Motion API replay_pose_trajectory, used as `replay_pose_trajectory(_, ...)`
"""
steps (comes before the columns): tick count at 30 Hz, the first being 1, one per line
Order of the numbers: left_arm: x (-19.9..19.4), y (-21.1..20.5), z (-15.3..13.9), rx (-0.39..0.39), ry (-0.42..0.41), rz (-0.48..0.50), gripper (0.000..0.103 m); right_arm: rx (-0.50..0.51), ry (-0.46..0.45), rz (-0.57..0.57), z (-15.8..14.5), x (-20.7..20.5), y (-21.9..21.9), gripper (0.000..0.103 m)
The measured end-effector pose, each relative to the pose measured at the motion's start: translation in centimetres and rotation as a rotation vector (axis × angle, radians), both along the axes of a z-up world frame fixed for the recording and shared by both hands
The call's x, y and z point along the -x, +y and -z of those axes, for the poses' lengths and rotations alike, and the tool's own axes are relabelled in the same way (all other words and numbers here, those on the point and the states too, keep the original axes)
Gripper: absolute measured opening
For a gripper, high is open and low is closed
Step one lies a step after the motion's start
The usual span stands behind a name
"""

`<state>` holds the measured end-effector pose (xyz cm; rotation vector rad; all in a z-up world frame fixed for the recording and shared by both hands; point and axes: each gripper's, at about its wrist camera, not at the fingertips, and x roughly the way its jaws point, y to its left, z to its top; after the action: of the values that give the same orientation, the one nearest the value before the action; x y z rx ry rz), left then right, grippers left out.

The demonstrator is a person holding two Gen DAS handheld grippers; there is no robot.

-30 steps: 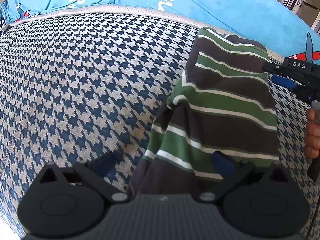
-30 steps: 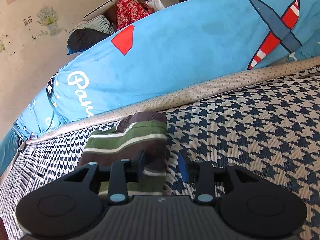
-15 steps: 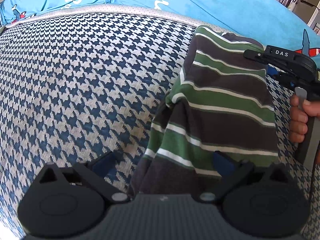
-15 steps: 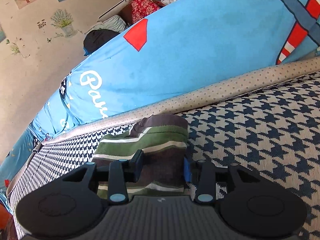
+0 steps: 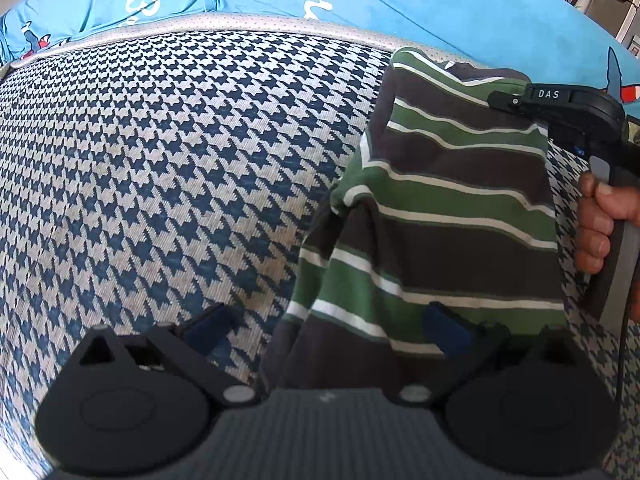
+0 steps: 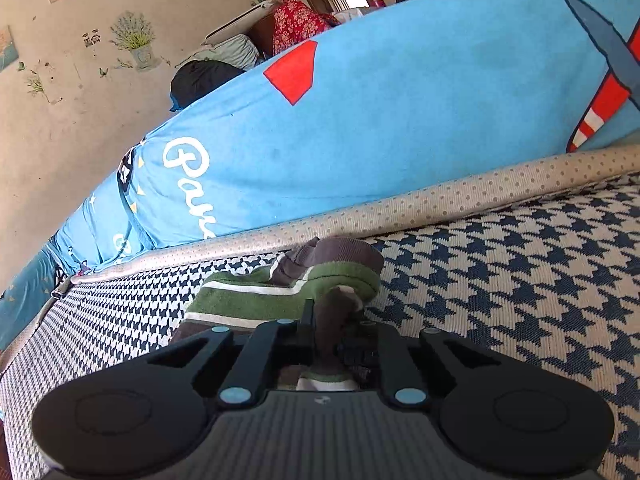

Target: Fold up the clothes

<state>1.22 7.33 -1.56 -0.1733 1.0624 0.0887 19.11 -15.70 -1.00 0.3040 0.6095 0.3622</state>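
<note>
The striped knit shirt (image 5: pixel 452 208) lies partly folded on the houndstooth mattress cover (image 5: pixel 168 168), soft, light and floppy. The right gripper (image 6: pixel 334 320) has just closed, pinching a bunched far edge, a sound hold. The left gripper (image 5: pixel 324 328) stands spread wide over the near hem, touching nothing that I can see.

Right gripper (image 6: pixel 326 330) pads: we cannot see them; the striped shirt (image 6: pixel 280 296) pinched between the jaws covers them.
Shirt's near hem: the left gripper (image 5: pixel 328 332) body hides it from us.
Hand (image 5: pixel 600 224): the frame edge cuts it.
Blue quilt (image 6: pixel 400 100) lettering: we read only part.
</note>
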Motion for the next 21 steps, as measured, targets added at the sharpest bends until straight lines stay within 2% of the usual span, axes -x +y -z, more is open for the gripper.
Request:
replay_pose_trajectory(7,0.2,0.1,-0.3,0.007,-0.021,0.038,0.103,0.115,-0.069,0.105,-2.5,1.8,-0.2,0.008)
replay_pose_trajectory(11,0.1,-1.6,-0.7,0.004,-0.041,0.072,0.103,0.17,-0.107,0.166,-3.8,3.0,-1.2,0.007)
replay_pose_trajectory(17,-0.1,-3.0,-1.1,0.011,-0.068,0.137,0.103,0.22,-0.134,0.341,-6.6,5.0,-5.1,0.007)
replay_pose_trajectory(21,0.0,-3.3,-1.4,-0.01,-0.084,0.154,0.103,0.26,-0.113,0.425,-7.1,6.3,-8.1,0.007)
